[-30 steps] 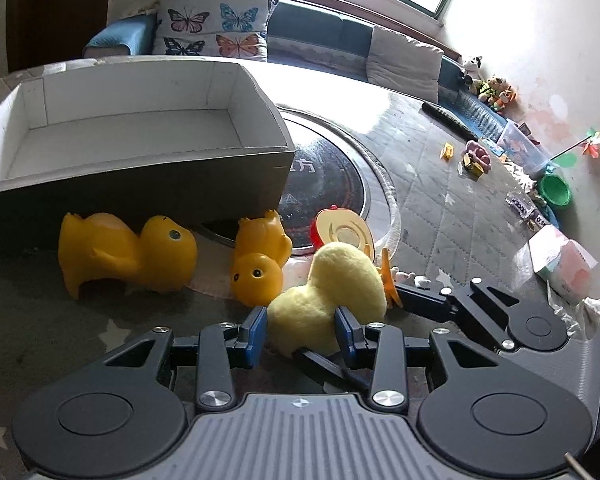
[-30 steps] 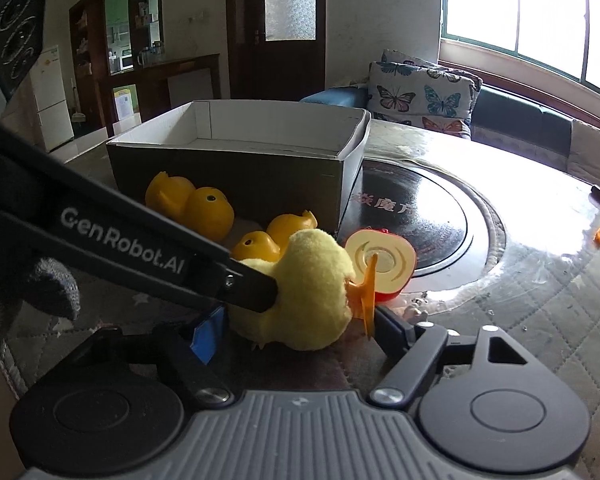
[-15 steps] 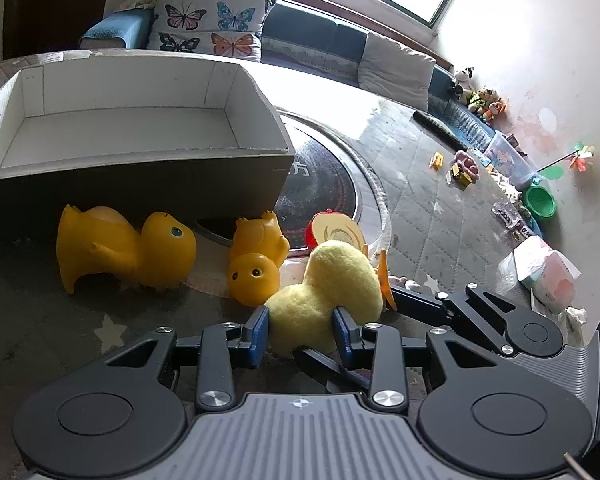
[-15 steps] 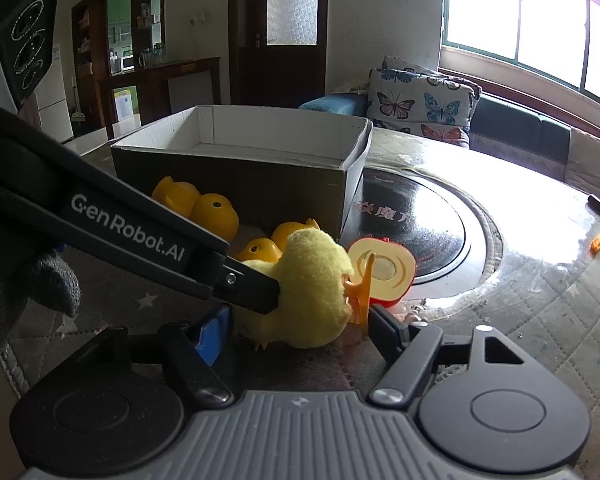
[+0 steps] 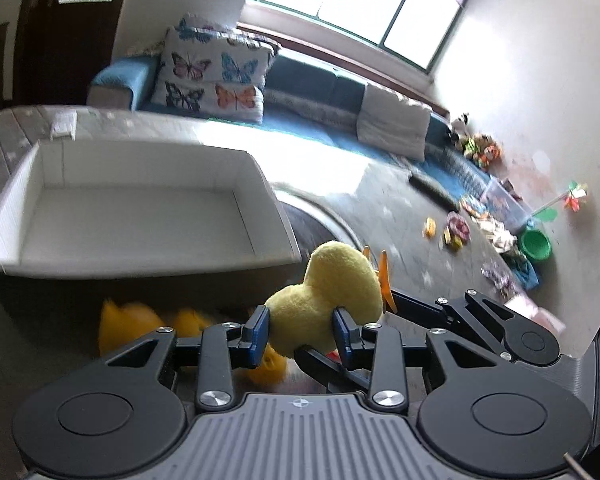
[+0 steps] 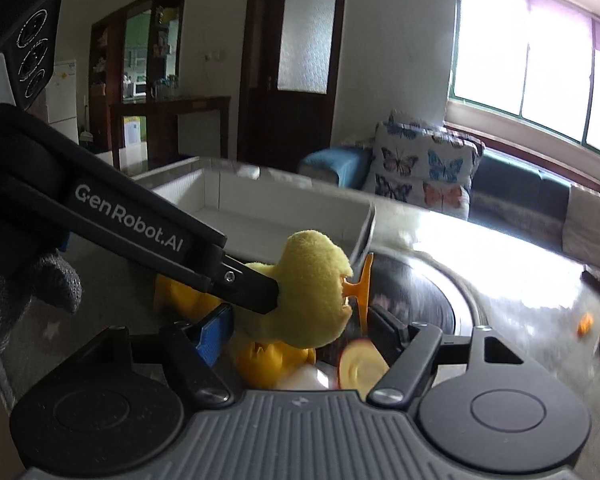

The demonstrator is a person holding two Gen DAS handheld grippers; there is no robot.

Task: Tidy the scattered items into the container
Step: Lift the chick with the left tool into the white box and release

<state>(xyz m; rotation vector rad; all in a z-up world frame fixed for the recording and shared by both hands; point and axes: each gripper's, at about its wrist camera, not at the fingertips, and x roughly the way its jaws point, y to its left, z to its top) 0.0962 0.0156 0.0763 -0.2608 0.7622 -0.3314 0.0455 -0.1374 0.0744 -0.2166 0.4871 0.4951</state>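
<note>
A yellow plush duck [image 5: 332, 292] with orange feet hangs in the air, off the table, just in front of the box's near right corner. My left gripper [image 5: 300, 330] is shut on its body. My right gripper [image 6: 300, 332] straddles the same plush duck [image 6: 308, 292] lengthwise, one finger against the orange foot, and appears shut on it. The open grey box [image 5: 278, 220] with a white inside is empty. Yellow rubber ducks [image 5: 128, 320] lie blurred on the table below, in front of the box wall. A round red and yellow toy [image 6: 360, 364] lies under the plush.
A dark round plate [image 6: 420, 292] is set in the table right of the box [image 6: 284, 216]. Small toys [image 5: 456, 232] and a dark remote [image 5: 432, 192] lie at the far right. A sofa with butterfly cushions [image 5: 212, 80] stands behind. A gloved hand [image 6: 16, 304] holds the left gripper.
Both grippers have lifted the plush duck off the table, up to about the box rim. The rubber ducks and the red toy stay on the table below.
</note>
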